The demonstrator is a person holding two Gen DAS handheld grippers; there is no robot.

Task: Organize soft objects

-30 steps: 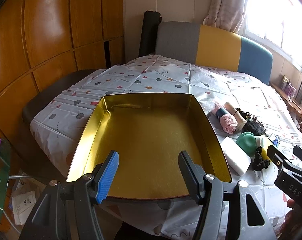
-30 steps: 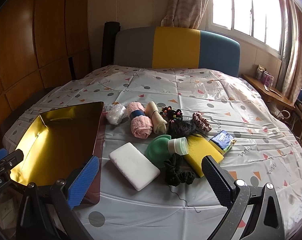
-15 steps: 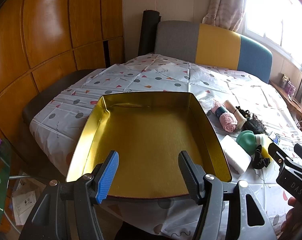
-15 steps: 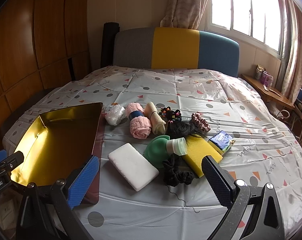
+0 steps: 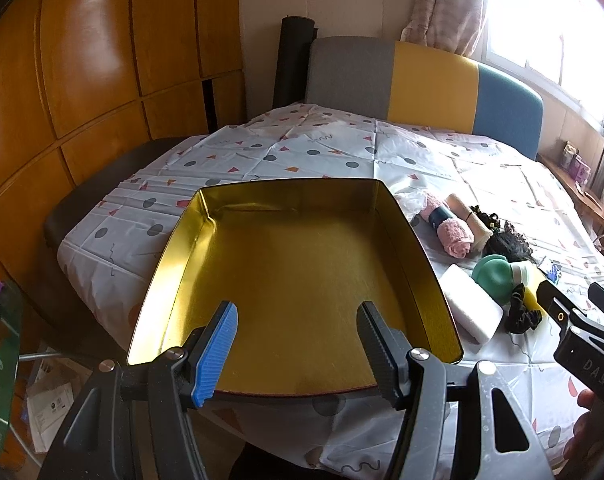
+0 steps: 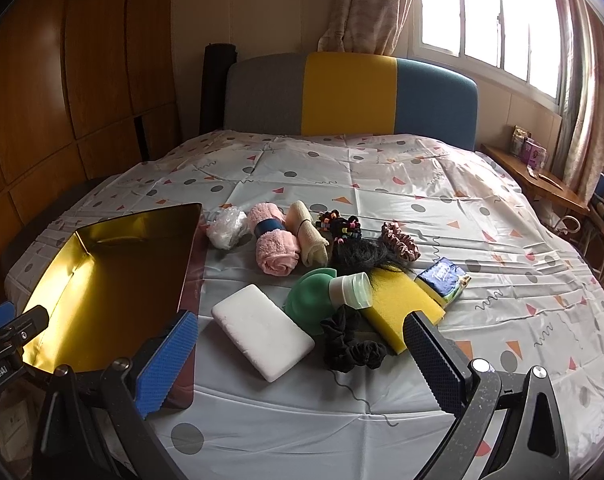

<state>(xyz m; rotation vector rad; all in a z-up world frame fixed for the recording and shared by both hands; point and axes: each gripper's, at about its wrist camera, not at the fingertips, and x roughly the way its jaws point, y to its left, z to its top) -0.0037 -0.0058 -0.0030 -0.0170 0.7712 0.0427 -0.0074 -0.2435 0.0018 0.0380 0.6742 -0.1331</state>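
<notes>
We see a bed (image 6: 381,184) under a pale sheet (image 6: 501,280) printed with dots and triangles. Toward its left edge lies a gold tin tray (image 6: 114,280). Just beside the tray's far corner sits a clear crumpled bag (image 6: 226,227), then a rolled pink towel (image 6: 273,245) and a cream roll (image 6: 306,239) touching it. Nearer the foot edge lie a white foam block (image 6: 262,338), a green bottle (image 6: 321,294), a black scrunchie (image 6: 349,344), a yellow sponge (image 6: 397,304), a blue tissue pack (image 6: 441,278), a pink scrunchie (image 6: 399,242), small hair ties (image 6: 341,226) and a dark hairpiece (image 6: 357,255).
</notes>
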